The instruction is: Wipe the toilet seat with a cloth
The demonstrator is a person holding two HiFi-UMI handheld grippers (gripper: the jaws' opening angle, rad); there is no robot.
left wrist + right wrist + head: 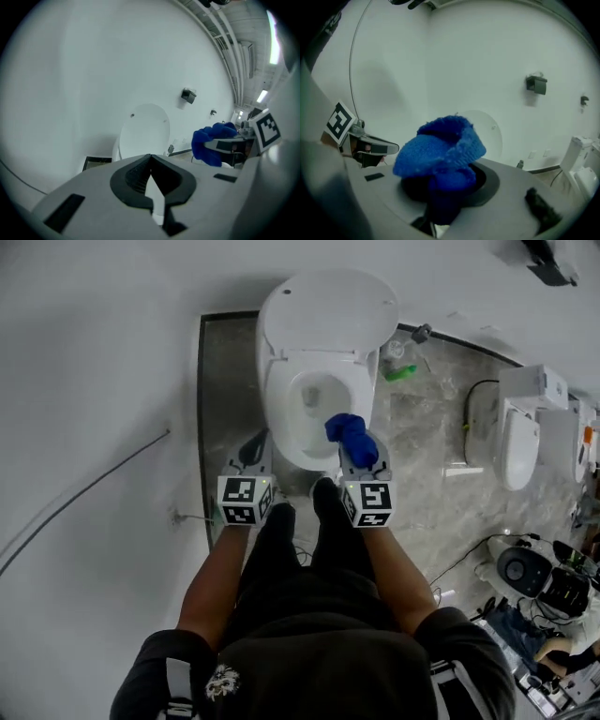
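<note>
Cloth (pixel 345 427) wadded in right tongs (pixel 361 451), clamped; left tongs (pixel 150 178) shut, empty. Risk: wad could slip out mid-wipe if dragged hard vs. seat (pixel 281 413).

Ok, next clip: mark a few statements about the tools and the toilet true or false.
1. The right tool is shut on a blue cloth. True.
2. The left tool holds a brush. False: its jaws are together with nothing between them.
3. The toilet lid is down. False: it stands raised, leaving the bowl open.
4. A second toilet stands off to the right in the head view. True.
</note>
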